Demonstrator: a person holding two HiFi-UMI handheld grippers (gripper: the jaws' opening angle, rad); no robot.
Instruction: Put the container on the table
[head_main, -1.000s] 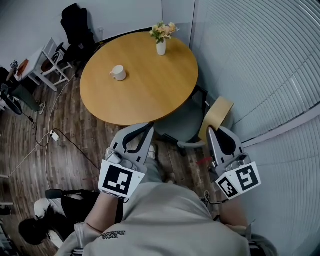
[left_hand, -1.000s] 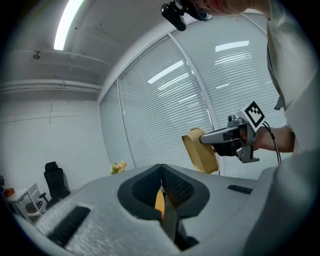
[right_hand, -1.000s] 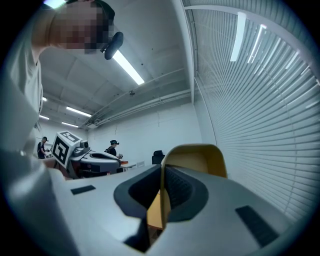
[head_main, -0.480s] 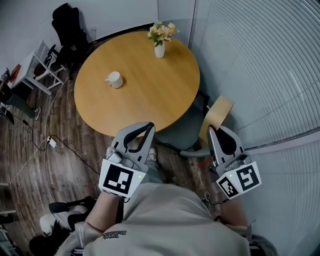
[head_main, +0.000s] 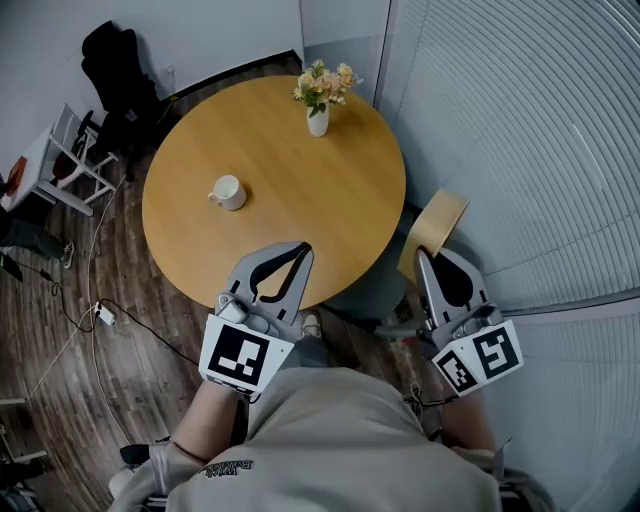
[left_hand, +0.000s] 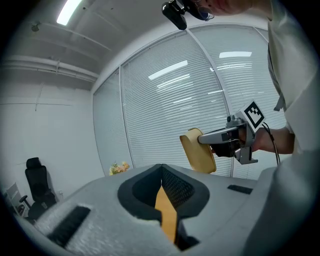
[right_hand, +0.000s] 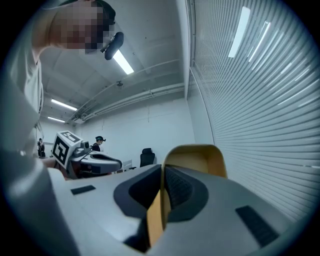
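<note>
gripping container (head_main: 432, 232) by its wall w/ r gripper (head_main: 422, 255), held in air just right of table (head_main: 300, 170), not over it. edge pinch prob keeps base free for set-down. l gripper (head_main: 303, 247) closed, empty.

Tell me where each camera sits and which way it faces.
Head view: on the person's head, looking down at the table; torso, left tongs, right tongs show.
Left gripper view: on left tongs, facing the blinds; own shut tips show.
Right gripper view: on right tongs, facing the room; tips pinch the container.
Shared: all three show the container.
</note>
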